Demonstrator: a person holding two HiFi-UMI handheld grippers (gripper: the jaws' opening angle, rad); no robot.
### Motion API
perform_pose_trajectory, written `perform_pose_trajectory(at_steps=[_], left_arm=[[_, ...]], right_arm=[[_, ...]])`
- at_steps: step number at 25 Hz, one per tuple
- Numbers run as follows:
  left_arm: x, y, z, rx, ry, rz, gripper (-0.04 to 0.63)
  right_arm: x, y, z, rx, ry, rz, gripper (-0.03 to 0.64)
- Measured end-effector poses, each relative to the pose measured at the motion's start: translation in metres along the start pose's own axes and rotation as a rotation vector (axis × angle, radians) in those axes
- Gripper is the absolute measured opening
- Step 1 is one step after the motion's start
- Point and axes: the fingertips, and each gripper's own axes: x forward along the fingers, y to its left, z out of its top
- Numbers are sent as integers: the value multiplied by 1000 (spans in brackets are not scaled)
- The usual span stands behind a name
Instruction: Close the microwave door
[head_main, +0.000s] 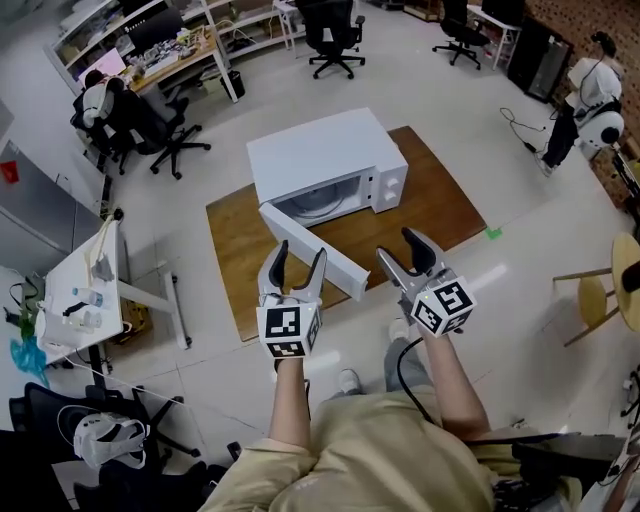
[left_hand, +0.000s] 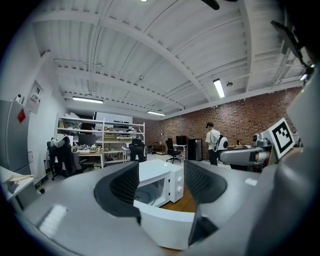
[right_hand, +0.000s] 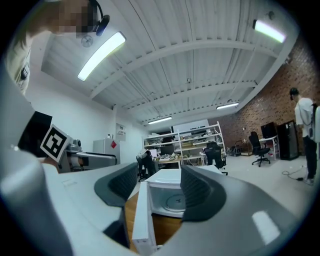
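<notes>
A white microwave (head_main: 330, 160) stands on a low wooden table (head_main: 445, 205). Its door (head_main: 318, 252) hangs open and swings out toward me, showing the glass turntable inside (right_hand: 175, 201). My left gripper (head_main: 300, 258) is open and hovers just over the door's free end; the door's edge (left_hand: 165, 227) shows low between its fingers, and nothing is gripped. My right gripper (head_main: 400, 250) is open too, to the right of the door, which stands edge-on (right_hand: 142, 215) at its left. Each gripper sees the other: the right gripper (left_hand: 250, 156) and the left gripper (right_hand: 85, 160).
A white desk (head_main: 85, 290) with bottles stands at the left and a wooden stool (head_main: 600, 295) at the right. Office chairs (head_main: 335, 35), shelving (head_main: 130, 40) and a person (head_main: 575, 100) are farther back. Bare floor surrounds the table.
</notes>
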Motion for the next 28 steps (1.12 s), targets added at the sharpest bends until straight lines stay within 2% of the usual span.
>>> perform_pose_trajectory(at_steps=[6, 10, 14, 18, 21, 23, 28], left_arm=[[72, -23, -15, 12, 27, 78, 284], [106, -33, -16, 16, 16, 133, 284], [139, -46, -23, 51, 31, 196, 284], [165, -52, -22, 21, 50, 244, 284], [189, -42, -20, -41, 90, 252, 284], [195, -28, -32, -110, 139, 240, 284], [192, 2, -93, -393, 258, 190, 282]], right_arm=[[21, -83, -3, 21, -22, 92, 259], [36, -126, 3, 8, -32, 163, 259], [46, -177, 2, 30, -44, 222, 258], [61, -221, 2, 61, -45, 274, 258], [88, -247, 3, 86, -37, 313, 258], [107, -250, 0, 87, -30, 343, 258], [146, -253, 1, 101, -29, 364, 258]])
